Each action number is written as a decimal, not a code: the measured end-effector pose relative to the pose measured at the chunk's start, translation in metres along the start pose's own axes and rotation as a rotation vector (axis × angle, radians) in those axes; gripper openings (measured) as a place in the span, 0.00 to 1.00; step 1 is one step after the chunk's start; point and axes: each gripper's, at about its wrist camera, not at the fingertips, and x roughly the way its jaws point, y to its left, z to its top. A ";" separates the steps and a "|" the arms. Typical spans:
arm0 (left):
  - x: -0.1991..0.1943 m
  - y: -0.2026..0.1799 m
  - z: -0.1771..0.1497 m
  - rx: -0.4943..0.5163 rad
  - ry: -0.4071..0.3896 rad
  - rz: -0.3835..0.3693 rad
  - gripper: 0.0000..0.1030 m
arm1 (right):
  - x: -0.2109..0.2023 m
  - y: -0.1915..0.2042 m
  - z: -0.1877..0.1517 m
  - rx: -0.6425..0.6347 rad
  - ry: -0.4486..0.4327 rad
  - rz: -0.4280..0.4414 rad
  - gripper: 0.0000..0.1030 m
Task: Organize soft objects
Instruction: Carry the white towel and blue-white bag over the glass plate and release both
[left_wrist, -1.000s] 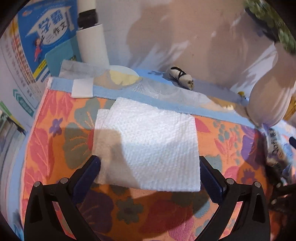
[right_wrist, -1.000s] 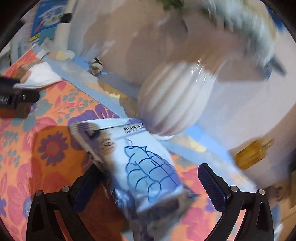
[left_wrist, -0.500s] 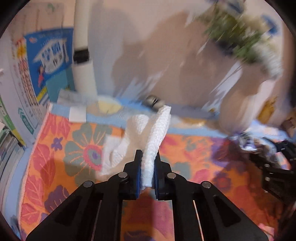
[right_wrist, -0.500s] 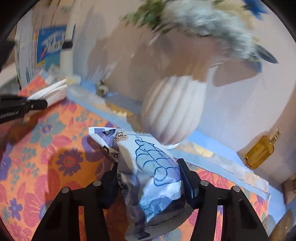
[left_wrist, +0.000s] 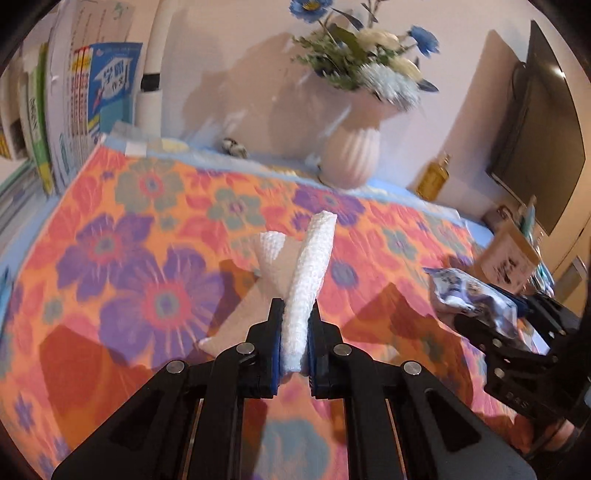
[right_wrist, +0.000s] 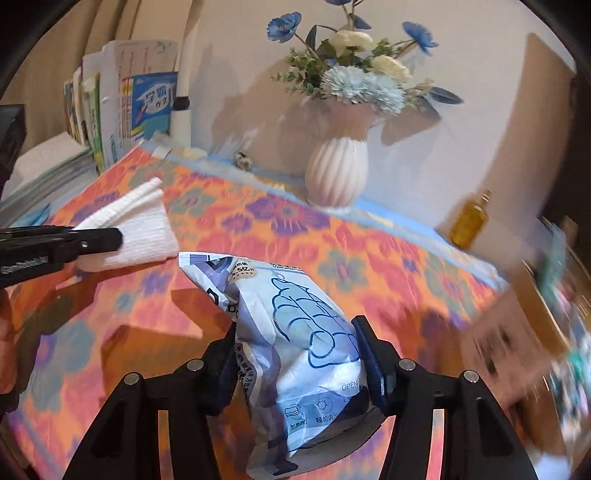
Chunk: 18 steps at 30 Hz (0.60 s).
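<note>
My left gripper (left_wrist: 294, 325) is shut on a folded white paper towel (left_wrist: 308, 273), which hangs lifted above the floral cloth (left_wrist: 155, 229). The right wrist view shows that same towel (right_wrist: 136, 229) at the left, clamped in the left gripper (right_wrist: 110, 236). My right gripper (right_wrist: 297, 354) is shut on a blue-and-white soft pack of wipes (right_wrist: 295, 332), its pads pressing into both sides, and the pack is held clear of the cloth. In the left wrist view the pack (left_wrist: 472, 295) appears at the right edge, in the right gripper (left_wrist: 517, 332).
A white ribbed vase (right_wrist: 336, 173) with blue and white flowers stands at the back of the table. Books (right_wrist: 122, 118) and a white tube (left_wrist: 151, 110) stand at the back left. A yellow bottle (right_wrist: 471, 221) and a brown box (left_wrist: 509, 258) are at the right.
Both grippers closed from wide open, the left on the towel, the right on the wipes pack. Both lifted their loads off the cloth and drew back from the wall.
</note>
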 end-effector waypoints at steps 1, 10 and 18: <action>-0.002 0.000 -0.006 -0.014 0.004 -0.018 0.07 | -0.008 0.002 -0.006 0.002 0.008 -0.013 0.54; -0.001 -0.004 -0.023 0.020 0.019 -0.038 0.07 | 0.011 0.013 -0.029 0.080 0.082 0.087 0.54; -0.003 -0.016 -0.026 0.089 0.009 -0.057 0.07 | 0.001 0.013 -0.034 0.087 0.038 0.125 0.63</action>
